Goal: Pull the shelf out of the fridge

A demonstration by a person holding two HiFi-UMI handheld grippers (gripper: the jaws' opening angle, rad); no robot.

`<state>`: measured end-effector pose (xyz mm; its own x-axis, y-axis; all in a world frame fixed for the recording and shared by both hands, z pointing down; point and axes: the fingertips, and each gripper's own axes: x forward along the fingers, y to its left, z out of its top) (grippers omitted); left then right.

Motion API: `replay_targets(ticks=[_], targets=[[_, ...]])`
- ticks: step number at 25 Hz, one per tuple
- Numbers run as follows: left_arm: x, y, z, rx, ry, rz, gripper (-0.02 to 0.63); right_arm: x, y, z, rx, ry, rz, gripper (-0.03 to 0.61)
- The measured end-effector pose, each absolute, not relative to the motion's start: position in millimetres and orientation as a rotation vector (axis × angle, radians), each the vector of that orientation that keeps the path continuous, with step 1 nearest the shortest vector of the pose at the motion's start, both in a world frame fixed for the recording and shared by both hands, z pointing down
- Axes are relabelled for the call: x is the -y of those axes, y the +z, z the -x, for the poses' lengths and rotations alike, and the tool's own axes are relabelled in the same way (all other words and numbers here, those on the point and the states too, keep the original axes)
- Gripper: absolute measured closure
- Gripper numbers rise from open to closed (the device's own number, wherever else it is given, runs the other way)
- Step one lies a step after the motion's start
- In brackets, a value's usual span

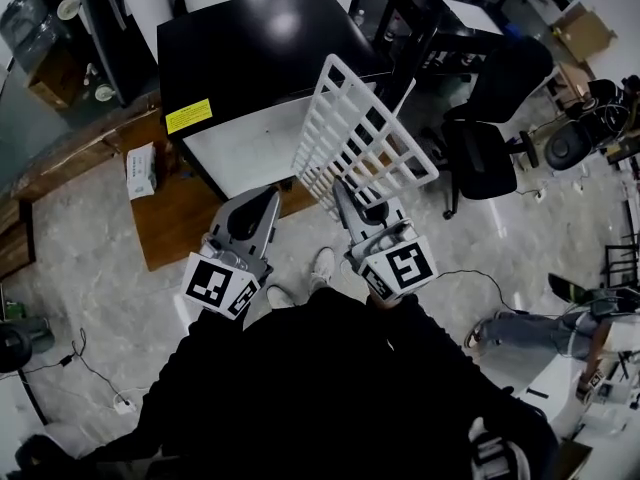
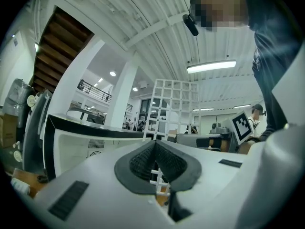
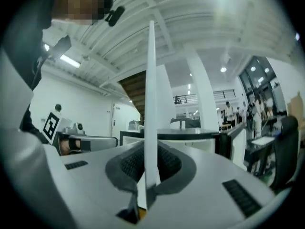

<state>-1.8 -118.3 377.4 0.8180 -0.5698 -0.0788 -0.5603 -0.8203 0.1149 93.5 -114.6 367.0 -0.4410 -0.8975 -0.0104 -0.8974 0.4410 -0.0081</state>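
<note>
Head view, fridge: black-topped fridge [image 1: 250, 58] at 12 o'clock, seen from above; its inside is hidden.
Head view, shelf: white wire shelf [image 1: 365, 133] is outside the fridge, tilted in the air at 1 o'clock from the person's body [image 1: 330, 388].
Left gripper view: left gripper [image 2: 155, 151] is narrow, its pads pinched on a bit of the shelf's grid; the rest of the grid rises beyond at 12 o'clock.
Right gripper view: right gripper [image 3: 148, 151] is clamped on the shelf, seen edge-on as a white strip running to 12 o'clock.
Cut off: the person's body fills the head view at 6 o'clock.
</note>
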Motion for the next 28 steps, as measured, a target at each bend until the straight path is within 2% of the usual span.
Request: replay_targets(ticks=[6,11,13,21,28], targets=[[129,376,2,0.943,-0.167,-2.910,0.607,127,328,-96,-2.869,0.637,1.919,0.549],[143,373,-1,0.952,-0.182,-2.906,0.607,137,285,-91,-2.733,1.356,2.079,0.549],[149,373,-2,0.958,-0.190,-2.902,0.607,143,271,-89,-2.672,1.545,2.097,0.549],[168,371,-5,0.990,-0.202,-2.893,0.607,208,279,-78,-2.763,1.971,2.022,0.549],[183,383,9,1.075,-0.183,-2.850,0.607,266,323,-44,-3.012,1.968,1.920,0.548]])
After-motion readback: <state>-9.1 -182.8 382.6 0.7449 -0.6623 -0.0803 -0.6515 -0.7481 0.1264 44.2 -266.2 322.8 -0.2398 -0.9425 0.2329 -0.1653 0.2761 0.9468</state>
